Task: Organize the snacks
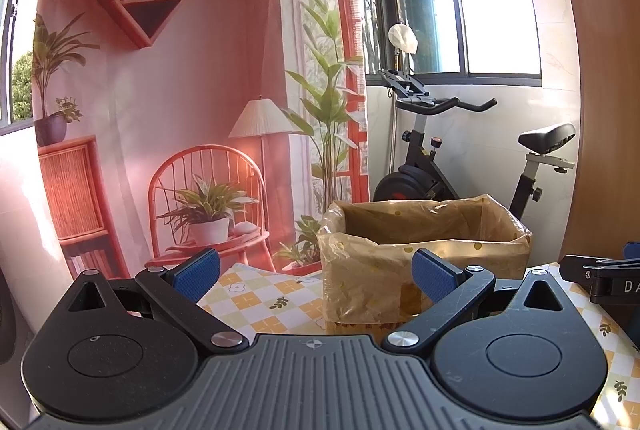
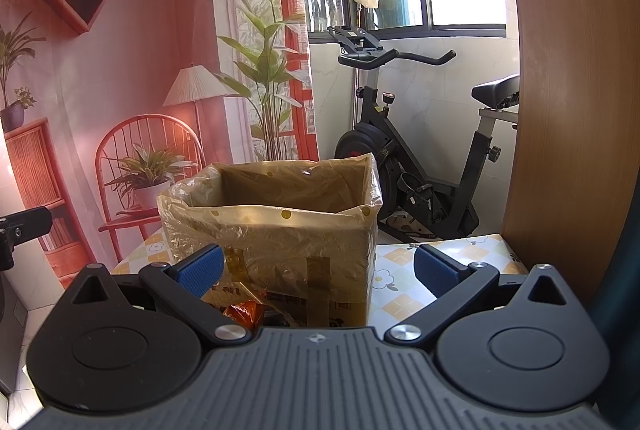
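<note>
A cardboard box lined with a clear dotted plastic bag [image 1: 424,250] stands on the checked tablecloth [image 1: 256,294]; it also shows in the right wrist view [image 2: 280,226]. Its inside is hidden from both views. My left gripper [image 1: 316,272] is open and empty, held in front of the box's left part. My right gripper [image 2: 318,270] is open and empty, just before the box's front face. An orange snack packet [image 2: 244,312] lies at the box's foot, partly hidden behind my right gripper's body. The right gripper's side shows at the right edge of the left wrist view [image 1: 600,276].
A printed room backdrop [image 1: 180,90] hangs behind the table. An exercise bike [image 1: 460,158] stands behind the box by the window. A wooden panel [image 2: 568,90] rises at the right. The tablecloth [image 2: 404,286] runs right of the box.
</note>
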### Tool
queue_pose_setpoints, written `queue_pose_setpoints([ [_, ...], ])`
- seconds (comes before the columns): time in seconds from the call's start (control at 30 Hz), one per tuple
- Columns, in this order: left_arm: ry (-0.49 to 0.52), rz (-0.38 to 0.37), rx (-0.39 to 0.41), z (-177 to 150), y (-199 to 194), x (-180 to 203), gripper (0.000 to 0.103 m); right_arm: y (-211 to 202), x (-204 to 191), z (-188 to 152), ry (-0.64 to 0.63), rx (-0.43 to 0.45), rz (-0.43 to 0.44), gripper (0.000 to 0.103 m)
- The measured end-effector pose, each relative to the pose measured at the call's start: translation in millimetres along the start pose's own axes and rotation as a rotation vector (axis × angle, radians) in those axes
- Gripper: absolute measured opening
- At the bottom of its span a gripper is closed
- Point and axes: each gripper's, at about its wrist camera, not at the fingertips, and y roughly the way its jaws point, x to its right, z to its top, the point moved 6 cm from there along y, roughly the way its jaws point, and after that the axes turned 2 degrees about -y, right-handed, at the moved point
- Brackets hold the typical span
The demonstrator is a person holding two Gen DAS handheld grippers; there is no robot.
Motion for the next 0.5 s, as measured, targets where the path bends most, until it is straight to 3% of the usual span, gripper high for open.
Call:
queue_pose_setpoints([
  [0.2, -0.047, -0.047, -0.005, -10, 14, -12, 0.103, 4, 4, -6, 0.017, 0.030, 0.033, 0.103],
  [0.37, -0.115, -0.028, 0.002, -31, 33, -35, 0.103, 15, 11, -27, 0.002, 0.104, 0.016, 0.103],
  [0.5, -0.079, -0.014, -0.067, -50, 52, -35, 0.103, 34, 9, -47, 0.041, 0.078, 0.061, 0.103],
])
